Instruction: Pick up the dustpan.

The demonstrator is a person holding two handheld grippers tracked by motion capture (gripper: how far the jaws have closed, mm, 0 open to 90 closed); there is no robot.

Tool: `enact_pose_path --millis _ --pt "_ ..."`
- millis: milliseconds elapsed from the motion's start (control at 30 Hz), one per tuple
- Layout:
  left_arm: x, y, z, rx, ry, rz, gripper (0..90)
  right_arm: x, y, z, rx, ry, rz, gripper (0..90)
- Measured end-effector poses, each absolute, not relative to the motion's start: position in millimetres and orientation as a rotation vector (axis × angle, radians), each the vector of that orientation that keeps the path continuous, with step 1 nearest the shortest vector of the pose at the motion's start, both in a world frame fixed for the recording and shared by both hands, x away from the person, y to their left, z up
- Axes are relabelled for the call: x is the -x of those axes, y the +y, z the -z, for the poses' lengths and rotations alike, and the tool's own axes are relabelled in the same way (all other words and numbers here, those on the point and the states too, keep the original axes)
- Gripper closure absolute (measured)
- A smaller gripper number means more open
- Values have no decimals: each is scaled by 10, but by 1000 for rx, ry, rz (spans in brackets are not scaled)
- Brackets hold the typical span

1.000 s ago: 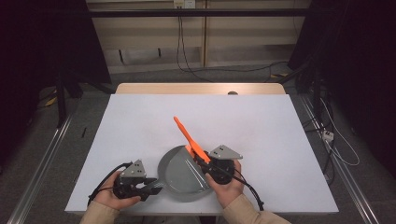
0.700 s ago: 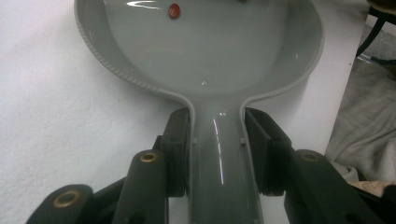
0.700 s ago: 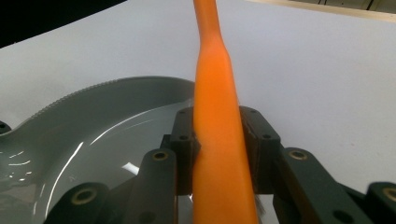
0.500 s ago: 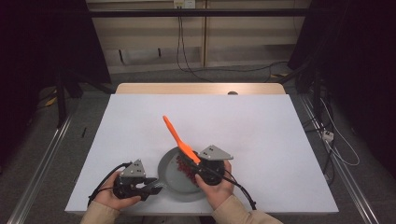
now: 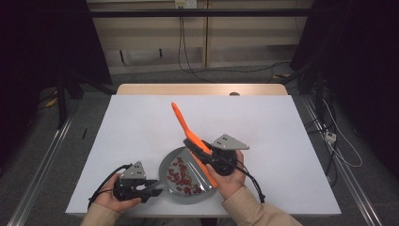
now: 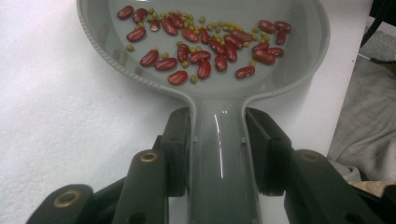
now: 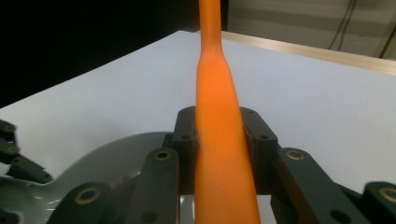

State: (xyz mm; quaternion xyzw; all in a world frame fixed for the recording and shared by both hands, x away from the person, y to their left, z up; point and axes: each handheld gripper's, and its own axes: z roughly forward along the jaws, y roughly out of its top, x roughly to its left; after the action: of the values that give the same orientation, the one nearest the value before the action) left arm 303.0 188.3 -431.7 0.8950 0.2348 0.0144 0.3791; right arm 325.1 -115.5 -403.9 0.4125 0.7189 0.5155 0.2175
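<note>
A grey pan [image 5: 165, 170] with a handle [image 6: 219, 154] lies near the table's front edge, and red beans [image 6: 201, 56] mixed with small yellow-green ones are spread in it. My left gripper [image 5: 157, 187] is shut on the pan's handle, a pad [image 6: 180, 140] pressed against each side. My right gripper [image 5: 200, 149] hangs over the pan's right half, shut on an orange spatula [image 5: 181, 120]. The spatula's long end slants up and away to the left, and its lower end reaches down at the pan's right side. In the right gripper view the spatula [image 7: 217, 93] stands between the pads [image 7: 184, 130].
The white table top [image 5: 282, 127] stretches out bare behind and to the right of the pan. Its wooden far edge [image 5: 202, 89] borders a dark floor with cables. The table's front edge lies just under both hands.
My right gripper has risen over the pan with the spatula, which now stands steeper and points farther up. The left gripper and the pan have stayed put.
</note>
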Motion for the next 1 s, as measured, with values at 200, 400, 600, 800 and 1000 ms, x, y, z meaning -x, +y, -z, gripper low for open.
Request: enact_pose_path --millis 200,400,600,800,1000 --pt "-3032 1889 4296 -2284 596 -37 626 -3347 -1420 4121 -1170 1963 -1349 712" --pt "-3032 1946 4253 -2294 593 -45 626 -3360 -1575 4281 -1196 1968 -1268 712" --pt "-3035 1981 4189 -2274 593 -41 625 -3370 -1603 4357 -1195 1965 -1190 712" --pt "-3037 1967 4186 -2288 585 -51 624 -3267 -1445 4409 -1155 1991 -1180 710" --pt "-3046 1931 4215 -2298 587 -41 625 -3174 -1278 4444 -1170 2002 -1206 701"
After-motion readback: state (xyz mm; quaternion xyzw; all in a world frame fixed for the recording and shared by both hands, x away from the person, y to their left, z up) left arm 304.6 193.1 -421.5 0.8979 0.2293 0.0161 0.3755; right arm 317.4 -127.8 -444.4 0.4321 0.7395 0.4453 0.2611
